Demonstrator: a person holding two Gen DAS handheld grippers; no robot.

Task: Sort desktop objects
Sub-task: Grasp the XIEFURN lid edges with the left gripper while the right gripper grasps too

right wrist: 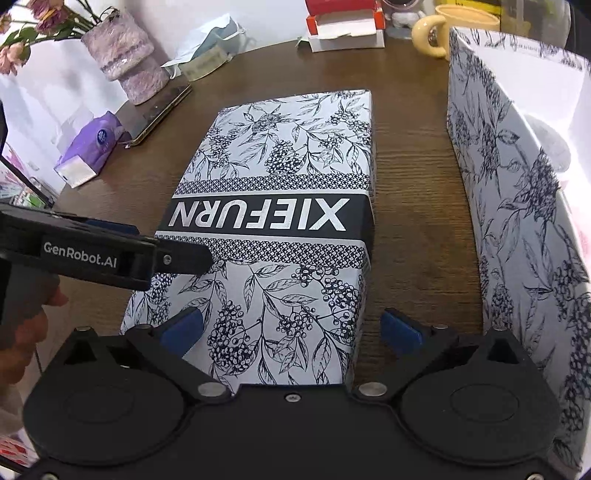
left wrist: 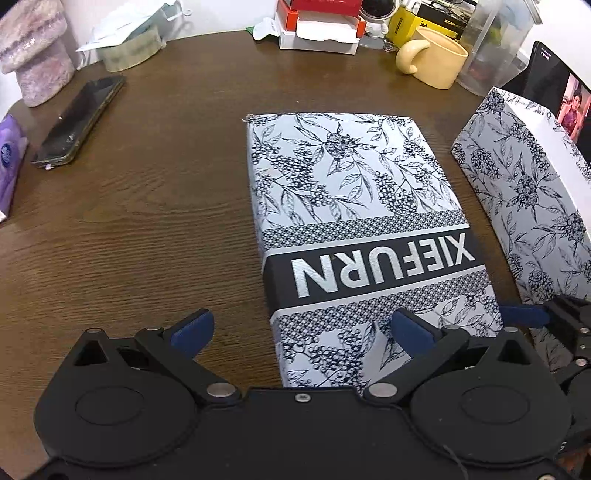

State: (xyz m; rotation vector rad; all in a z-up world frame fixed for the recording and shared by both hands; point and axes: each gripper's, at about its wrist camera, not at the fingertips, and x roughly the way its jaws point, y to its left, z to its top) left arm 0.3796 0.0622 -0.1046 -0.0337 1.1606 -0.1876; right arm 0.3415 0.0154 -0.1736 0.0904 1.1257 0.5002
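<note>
A flat box printed with dark berries, leaves and the word XIEFURN lies on the brown table. My left gripper is open at the box's near left edge, one blue pad over the print and the other over bare wood. In the right wrist view the box fills the middle. My right gripper stands open at its near right corner, straddling that edge. A left gripper finger reaches over the box's left side. A matching open box with a white inside stands to the right.
A black phone and a purple tissue pack lie at the left. A fuzzy purple vase, a tape roll, a red and white carton and a yellow mug line the back. A lit tablet leans far right.
</note>
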